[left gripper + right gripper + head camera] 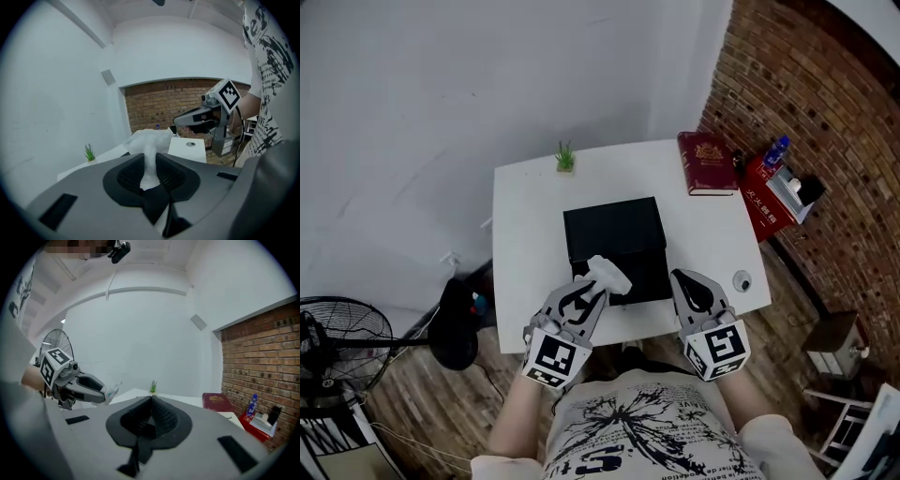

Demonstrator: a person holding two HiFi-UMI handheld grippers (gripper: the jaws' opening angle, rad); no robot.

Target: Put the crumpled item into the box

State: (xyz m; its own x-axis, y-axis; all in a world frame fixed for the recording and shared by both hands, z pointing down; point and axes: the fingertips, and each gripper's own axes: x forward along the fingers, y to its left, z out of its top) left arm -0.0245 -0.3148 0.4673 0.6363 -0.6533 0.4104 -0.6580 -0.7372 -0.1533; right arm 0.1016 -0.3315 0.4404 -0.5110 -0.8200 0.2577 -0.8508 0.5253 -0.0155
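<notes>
A black box [614, 246] stands in the middle of the white table [525, 216]. My left gripper [596, 283] hovers over the box's near left corner, shut on a white crumpled item [608, 274]. In the left gripper view the crumpled item [149, 146] is pinched between the jaws of the left gripper [151, 158] and bulges out beyond the tips. My right gripper [682, 279] hangs at the box's near right corner. Its jaws meet with nothing between them in the right gripper view [151, 400], which also shows the left gripper [101, 392] holding the item [112, 391].
A red book [707, 163] lies at the table's far right corner and a small green plant [565, 157] at its far edge. A small round object [742, 279] sits near the right front corner. A red case with a bottle [773, 192] leans by the brick wall; a fan [337, 347] stands at the left.
</notes>
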